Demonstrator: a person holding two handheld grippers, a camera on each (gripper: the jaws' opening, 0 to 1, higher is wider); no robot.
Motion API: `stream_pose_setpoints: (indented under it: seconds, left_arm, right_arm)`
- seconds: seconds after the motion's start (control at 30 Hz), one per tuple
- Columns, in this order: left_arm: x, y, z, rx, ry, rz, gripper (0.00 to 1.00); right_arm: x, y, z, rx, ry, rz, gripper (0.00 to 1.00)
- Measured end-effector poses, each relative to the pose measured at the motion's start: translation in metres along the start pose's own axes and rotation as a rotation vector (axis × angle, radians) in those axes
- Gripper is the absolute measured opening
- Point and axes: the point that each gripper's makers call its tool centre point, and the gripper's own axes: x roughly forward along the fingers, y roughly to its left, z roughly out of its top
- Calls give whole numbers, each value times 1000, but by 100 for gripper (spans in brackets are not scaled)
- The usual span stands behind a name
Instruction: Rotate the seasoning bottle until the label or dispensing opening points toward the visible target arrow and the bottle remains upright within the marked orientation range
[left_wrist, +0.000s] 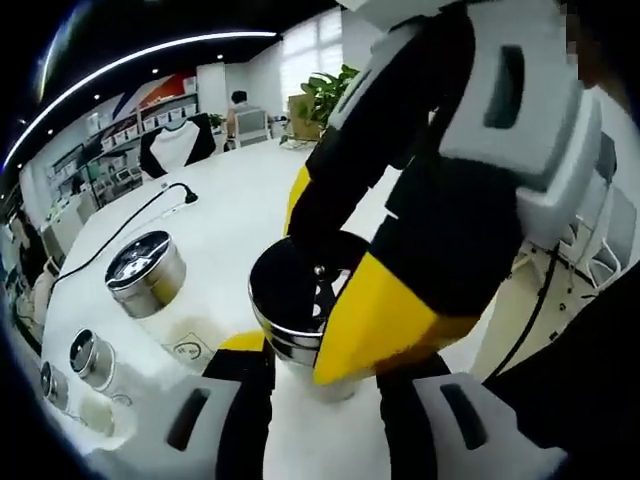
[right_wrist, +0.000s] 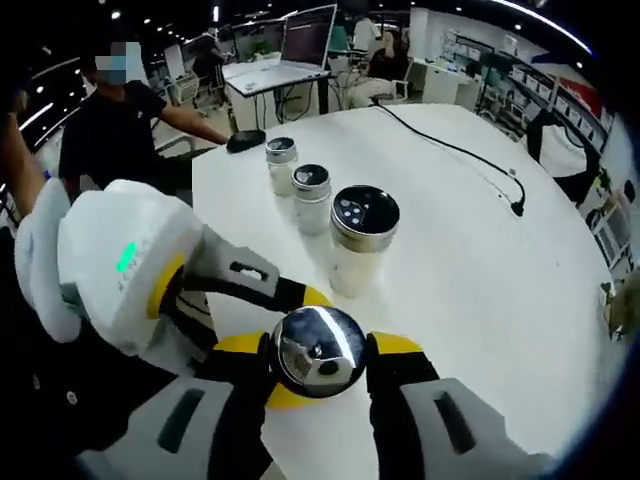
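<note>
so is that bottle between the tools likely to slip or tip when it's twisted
Probably some slip: the bottle's shiny metal cap looks smooth, and both the right tool and left tool seem to hold it there. Tipping seems possible, since it is tall and narrow like the next bottle on the table.

A white counter (right_wrist: 480, 230) is stretching ahead of the right claw, a black cable (right_wrist: 455, 150) trailing across it. Beyond, an open laptop (right_wrist: 300, 45) is sitting on a desk; ceiling lights (left_wrist: 150, 55) are glowing above shelving (left_wrist: 140, 125).
</note>
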Motion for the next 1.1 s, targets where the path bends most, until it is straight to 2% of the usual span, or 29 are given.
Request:
stream_pose_setpoints:
  seconds: [0.1,0.13,0.17,0.2,0.27,0.33,0.4,0.53,0.63,0.7,0.9,0.97,1.03,1.1]
  left_arm:
    - [-1,0,0,9,-15,-18,42]
    - [-2,-1,2,58,-38,-29,43]
    - [-5,2,8,106,-79,8,44]
    - [-8,-2,11,125,-101,-5,43]
    - [-10,-8,8,89,-89,-37,47]
    - [-12,-8,4,88,-70,-47,50]
    - [-14,-5,2,88,-69,-44,51]
    - [-22,3,-3,27,-71,-46,60]
    - [-31,8,-7,-87,-59,-52,64]
    - [-38,13,-8,-110,-66,-47,68]
    - [-64,35,-18,-69,-62,9,75]
    - [-72,42,-19,-69,-82,13,78]
    - [-78,43,-13,-133,-155,-10,81]
    - [-86,50,-16,-168,-170,0,80]
  right_arm:
    - [-1,-2,0,16,-15,12,36]
    - [-1,-1,0,5,-12,17,36]
    - [0,-3,1,13,-8,16,36]
    - [-1,-2,1,6,1,19,36]
    - [0,-2,1,-14,6,24,36]
    - [-1,-5,4,-6,-5,31,36]
    - [-1,-6,6,-11,-18,41,36]
    - [-3,-13,13,-3,-30,30,36]
    - [-3,-22,16,3,-26,21,36]
    - [-3,-27,16,3,-25,17,36]
    - [0,-47,17,8,-10,3,36]
    - [1,-51,18,6,-12,4,35]
    - [2,-54,20,-16,-15,5,35]
    - [4,-58,20,-20,-14,3,35]
